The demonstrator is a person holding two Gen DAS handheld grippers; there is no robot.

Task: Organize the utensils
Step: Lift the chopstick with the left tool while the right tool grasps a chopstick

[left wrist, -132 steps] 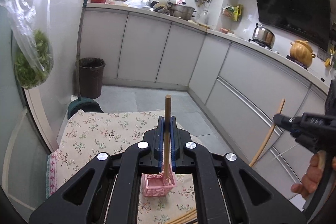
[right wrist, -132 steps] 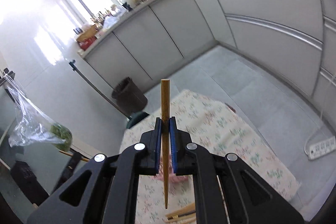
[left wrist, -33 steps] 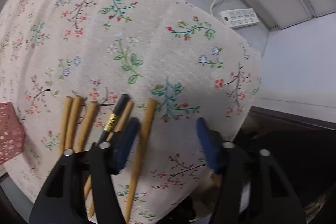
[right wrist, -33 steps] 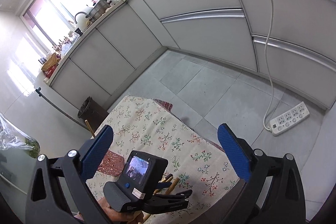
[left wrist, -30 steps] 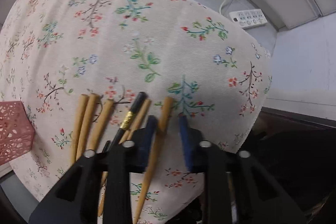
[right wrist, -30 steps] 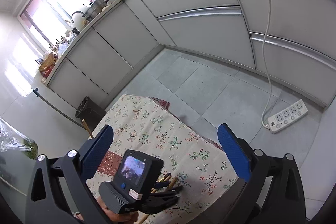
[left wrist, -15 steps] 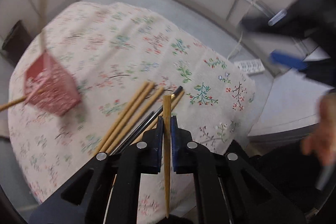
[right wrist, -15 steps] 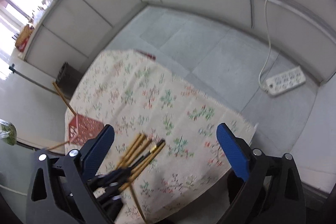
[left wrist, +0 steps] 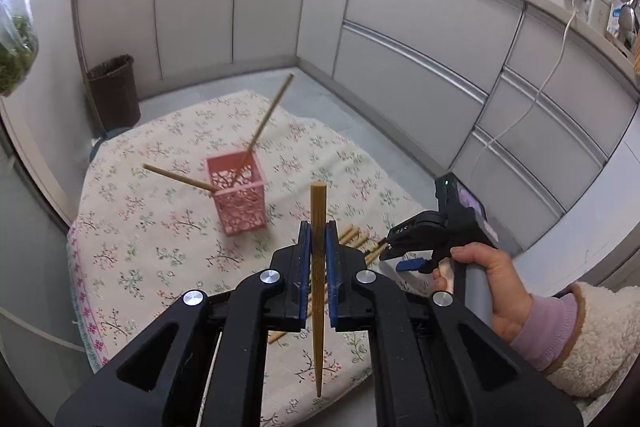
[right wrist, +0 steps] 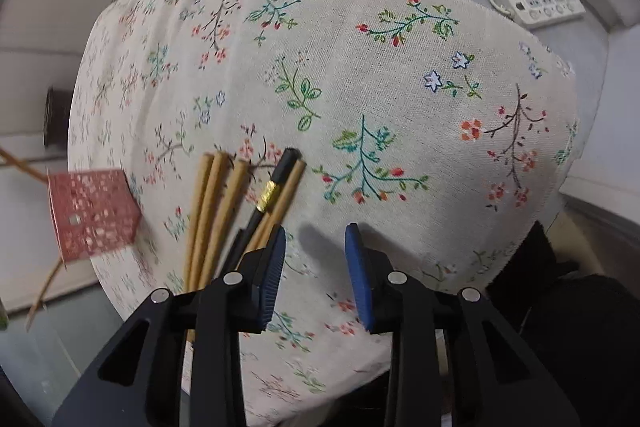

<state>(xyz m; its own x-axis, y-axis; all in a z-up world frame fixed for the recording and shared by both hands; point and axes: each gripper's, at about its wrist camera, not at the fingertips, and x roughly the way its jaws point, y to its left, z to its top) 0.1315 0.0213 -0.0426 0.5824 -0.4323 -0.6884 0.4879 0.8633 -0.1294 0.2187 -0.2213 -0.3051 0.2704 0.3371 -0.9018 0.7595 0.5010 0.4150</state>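
Grey kitchen cabinets (left wrist: 420, 39) curve around the floor behind my work surface, a small table under a flowered tablecloth (left wrist: 168, 235), with a dark waste bin (left wrist: 114, 91) standing against the far wall and a white power strip (right wrist: 544, 5) lying on the floor tiles beyond the table's edge. On my left wrist camera I see the left gripper (left wrist: 315, 247) pressed together on a single wooden chopstick (left wrist: 318, 267), which stands upright between the blue pads with its blunt end above them and its tapered tip hanging below. Ahead of it sits the pink perforated basket (left wrist: 238, 193) on the cloth, with two chopsticks already leaning out of it, one angled up to the right (left wrist: 266, 121) and one slanting out to the left (left wrist: 178, 178). To the right in that view a hand (left wrist: 486, 283) in a fleecy cream sleeve (left wrist: 592, 339) grips the handle of the right gripper (right wrist: 314, 267), which points down at the table. From its own camera I can see its jaws have just been closing and now stand partly apart with only bare cloth between them. Just left of its left pad lies the loose bundle of wooden chopsticks (right wrist: 216, 211) side by side, with one black chopstick with a gold band (right wrist: 272, 187) lying among them; the left pad overlaps the nearest wooden one, though I cannot tell whether it touches.
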